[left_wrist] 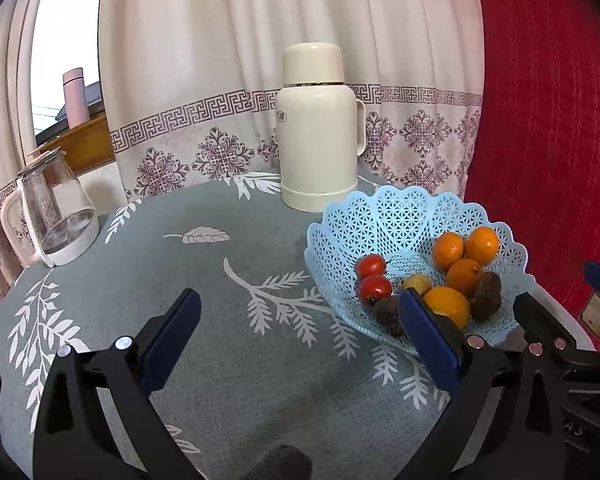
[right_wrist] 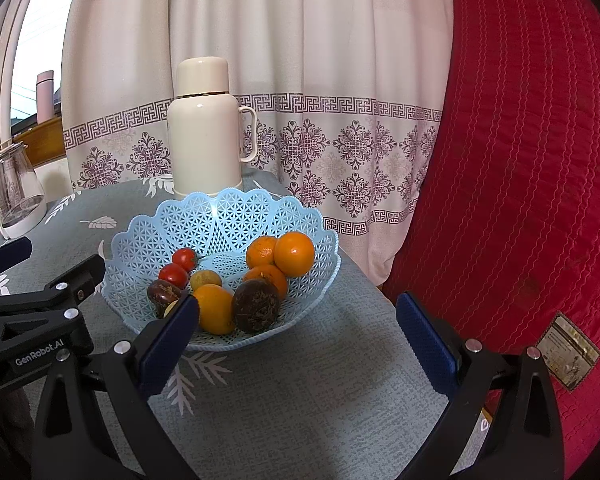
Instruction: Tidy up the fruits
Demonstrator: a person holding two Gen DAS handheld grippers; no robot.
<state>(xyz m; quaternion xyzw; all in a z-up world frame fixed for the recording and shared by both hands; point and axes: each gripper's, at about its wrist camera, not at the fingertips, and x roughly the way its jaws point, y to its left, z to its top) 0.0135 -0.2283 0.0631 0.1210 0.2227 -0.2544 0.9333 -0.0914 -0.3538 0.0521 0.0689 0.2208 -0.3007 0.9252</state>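
Note:
A light blue lattice basket [left_wrist: 384, 220] [right_wrist: 236, 216] stands on the table's right part. It holds several oranges [left_wrist: 482, 245] [right_wrist: 294, 253], two red tomatoes [left_wrist: 371, 265] [right_wrist: 184, 259], a small yellow fruit [right_wrist: 206, 279] and two dark brown fruits [right_wrist: 256, 305] [left_wrist: 487, 290]. My left gripper [left_wrist: 300, 312] is open over bare cloth, left of the basket, its right finger overlapping the basket's near rim. My right gripper [right_wrist: 298, 316] is open in front of the basket with nothing between its fingers. The left gripper shows at the left edge of the right wrist view [right_wrist: 44, 276].
A cream thermos [left_wrist: 318, 128] [right_wrist: 204, 128] stands behind the basket. A glass kettle [left_wrist: 54, 208] [right_wrist: 14, 196] sits at the table's far left. The grey-blue leaf-print cloth [left_wrist: 228, 280] covers the round table. A red quilted cover [right_wrist: 520, 180] rises right of the table edge; curtains hang behind.

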